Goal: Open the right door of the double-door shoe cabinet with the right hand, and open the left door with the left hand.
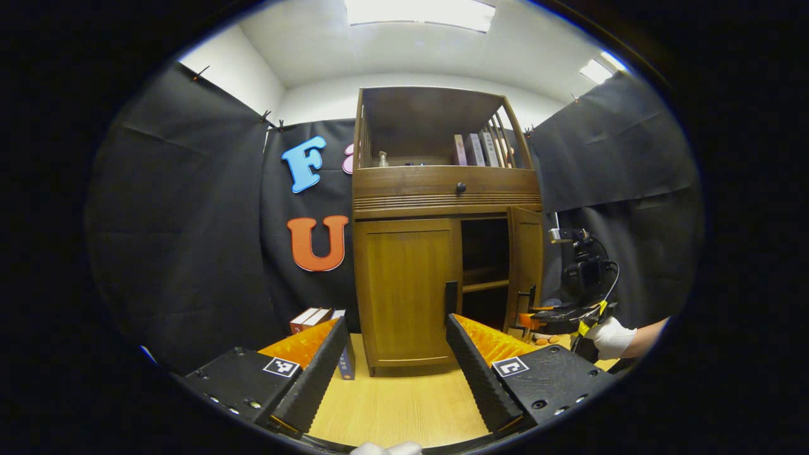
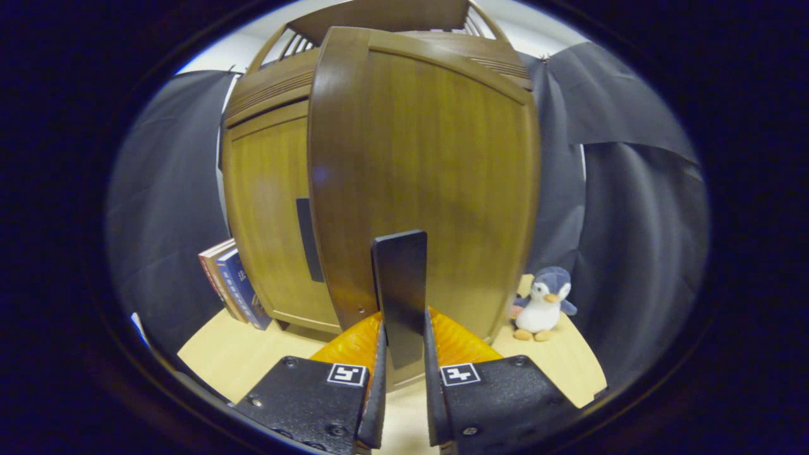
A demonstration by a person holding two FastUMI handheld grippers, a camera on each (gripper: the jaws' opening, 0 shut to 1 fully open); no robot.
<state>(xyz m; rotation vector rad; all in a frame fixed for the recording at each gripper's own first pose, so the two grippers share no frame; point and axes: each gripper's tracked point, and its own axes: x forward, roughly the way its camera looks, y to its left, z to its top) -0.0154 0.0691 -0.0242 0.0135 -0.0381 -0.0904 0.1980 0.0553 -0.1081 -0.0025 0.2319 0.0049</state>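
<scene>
The right gripper [image 2: 402,354] is clenched on the dark handle [image 2: 399,291] of the right door [image 2: 430,177], which stands swung well out at the cabinet's [image 1: 442,183] 3 o'clock side. Carry the pull along the hinge arc, keeping both fingers square on the handle (a straight tug may slip off). The left gripper [image 1: 397,354] is released, facing the closed left door [image 1: 407,291]; its handle [image 1: 450,297] sits at the door's 3 o'clock edge. Shelf contents inside are too dark to tell, and the right door's hinges are hidden.
</scene>
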